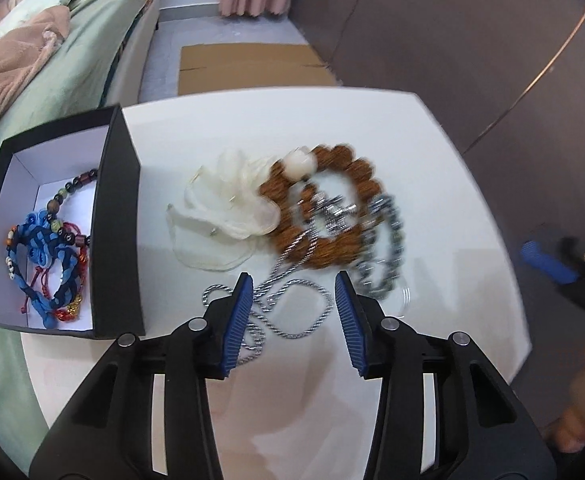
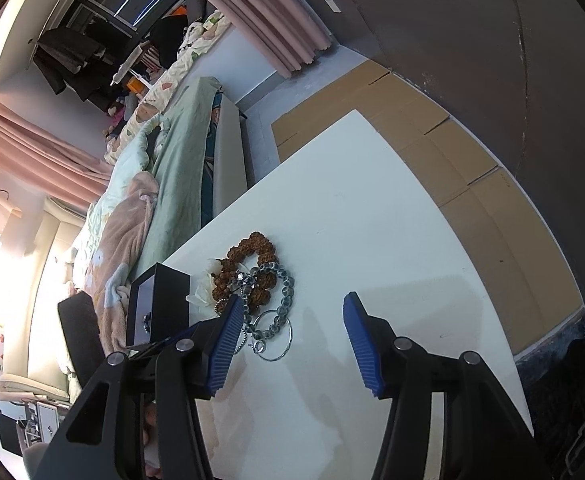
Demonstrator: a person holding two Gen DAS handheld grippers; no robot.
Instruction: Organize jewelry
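Motion-blurred bead bracelets (image 1: 324, 208)

Bare white table (image 2: 372, 220) right of the jewelry heap (image 1: 324, 216), black box (image 1: 120, 220) walling its left side

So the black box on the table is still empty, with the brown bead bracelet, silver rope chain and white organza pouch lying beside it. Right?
Not quite: the black box is not empty. The left wrist view shows a blue braided bracelet, red cords and a dark bead bracelet inside. The brown bead bracelet, silver rope chain and white organza pouch do lie beside it on the table.
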